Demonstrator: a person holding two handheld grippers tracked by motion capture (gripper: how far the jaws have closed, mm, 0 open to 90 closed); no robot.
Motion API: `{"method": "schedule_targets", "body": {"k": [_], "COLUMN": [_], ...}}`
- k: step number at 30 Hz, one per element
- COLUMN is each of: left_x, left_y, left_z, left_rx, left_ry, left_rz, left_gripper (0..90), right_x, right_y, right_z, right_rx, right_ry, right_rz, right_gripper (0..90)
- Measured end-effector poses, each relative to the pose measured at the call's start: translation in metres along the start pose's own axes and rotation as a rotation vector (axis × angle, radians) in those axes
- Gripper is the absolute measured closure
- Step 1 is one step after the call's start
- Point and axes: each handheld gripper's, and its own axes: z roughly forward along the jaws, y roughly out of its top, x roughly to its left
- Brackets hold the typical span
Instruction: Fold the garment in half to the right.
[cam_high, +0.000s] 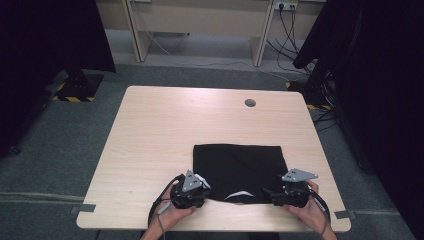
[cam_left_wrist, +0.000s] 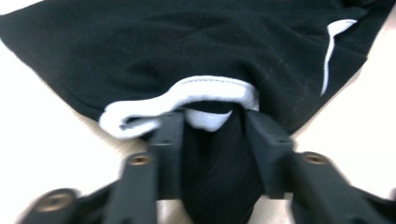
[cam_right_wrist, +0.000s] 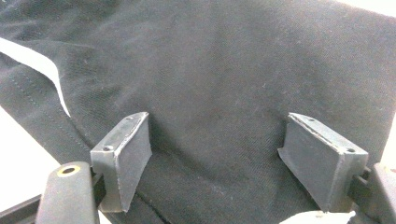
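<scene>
The left gripper (cam_left_wrist: 208, 123) pinches the white-trimmed edge of the black garment (cam_high: 239, 165). The right gripper (cam_right_wrist: 219, 154) stands wide apart over the cloth, on the table (cam_high: 165, 130).

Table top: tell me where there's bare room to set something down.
The table is bare across its far half, from the round grommet back to both far corners, and down the whole left side beside the black cloth. The near edge is crowded: the left claw and the right claw work the cloth there.
</scene>
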Motion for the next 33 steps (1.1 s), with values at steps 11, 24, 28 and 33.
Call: {"method": "schedule_targets", "body": {"k": [11,24,28,33], "left_x": [-0.005,-0.013,-0.014,-0.013], "left_y": [0.002,0.001,0.001,0.001], "left_z": [0.001,0.002,0.002,0.002], "left_rx": [0.008,0.000,-0.003,0.000], "left_ry": [-0.020,-0.032,-0.025,-0.030], "left_rz": [0.021,0.011,0.014,0.008], "left_gripper": [76.8,77.1,76.8,76.7], "right_x": [-0.001,-0.002,-0.001,0.004], "right_y": [-0.001,0.004,0.016,0.030], "right_z": [-0.003,-0.023,-0.022,-0.010], "right_rx": [0.009,-0.021,-0.050,-0.046], "right_ry": [0.001,0.019,0.013,0.031], "right_rz": [0.001,0.022,0.006,-0.007], "right_gripper": [24.6,29.0,28.7,28.7]}}
